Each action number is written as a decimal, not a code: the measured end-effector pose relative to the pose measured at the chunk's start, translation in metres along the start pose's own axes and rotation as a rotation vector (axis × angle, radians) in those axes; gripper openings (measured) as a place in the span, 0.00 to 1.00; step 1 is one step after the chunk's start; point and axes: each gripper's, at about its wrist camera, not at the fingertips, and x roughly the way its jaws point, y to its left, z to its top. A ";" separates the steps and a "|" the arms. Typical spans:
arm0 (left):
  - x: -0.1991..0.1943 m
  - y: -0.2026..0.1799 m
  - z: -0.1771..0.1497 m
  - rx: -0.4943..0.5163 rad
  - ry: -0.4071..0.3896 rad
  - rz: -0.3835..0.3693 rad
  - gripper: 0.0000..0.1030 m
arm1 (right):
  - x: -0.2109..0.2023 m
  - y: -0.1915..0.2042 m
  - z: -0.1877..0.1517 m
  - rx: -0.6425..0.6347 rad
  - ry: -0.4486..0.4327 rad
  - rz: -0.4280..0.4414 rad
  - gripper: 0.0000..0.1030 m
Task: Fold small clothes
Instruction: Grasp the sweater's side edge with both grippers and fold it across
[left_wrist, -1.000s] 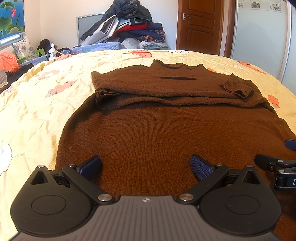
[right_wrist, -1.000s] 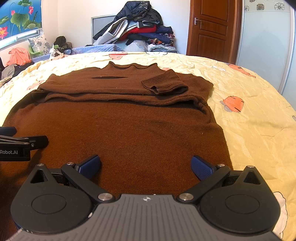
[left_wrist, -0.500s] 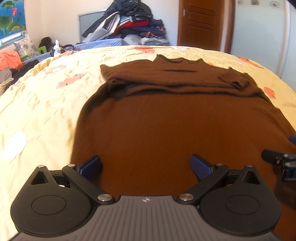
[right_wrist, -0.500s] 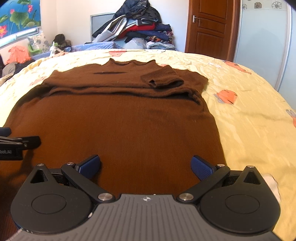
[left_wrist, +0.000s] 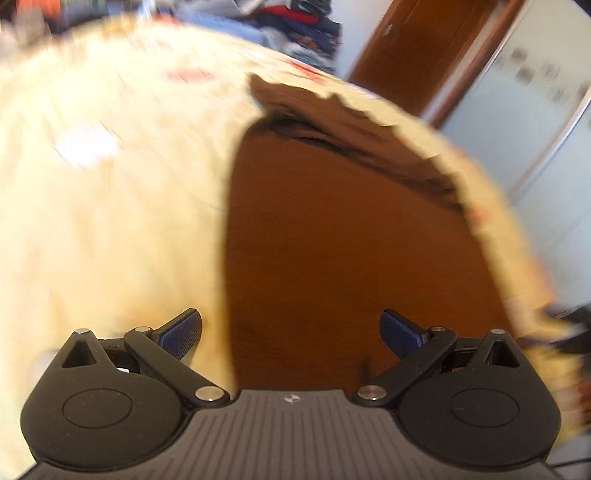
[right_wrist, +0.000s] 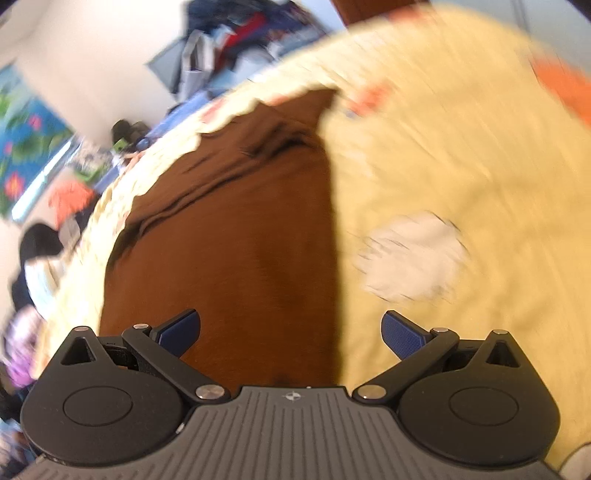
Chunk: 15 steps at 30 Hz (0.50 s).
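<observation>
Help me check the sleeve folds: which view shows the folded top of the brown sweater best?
The right wrist view: the brown sweater shows its fold creases fairly legibly near the top. The left wrist view shows the same sweater, but its folded end is smeared and jagged from motion blur.

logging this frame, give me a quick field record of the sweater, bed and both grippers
garment: brown sweater, lying flat, sleeves folded across the top
surface: yellow bedspread
left gripper: open, straddling the sweater's left edge, nothing held
right gripper: open, straddling the sweater's right edge, nothing held
image quality: both views tilted, motion-blurred
background: clothes pile, wooden door
</observation>
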 end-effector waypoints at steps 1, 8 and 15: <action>0.003 0.006 0.002 -0.053 0.037 -0.095 1.00 | 0.001 -0.007 0.003 0.023 0.029 0.020 1.00; 0.019 0.036 0.010 -0.307 0.181 -0.357 0.99 | 0.030 -0.008 -0.004 0.110 0.318 0.342 0.97; 0.015 0.050 0.011 -0.347 0.236 -0.333 0.67 | 0.042 -0.012 -0.008 0.160 0.337 0.295 0.40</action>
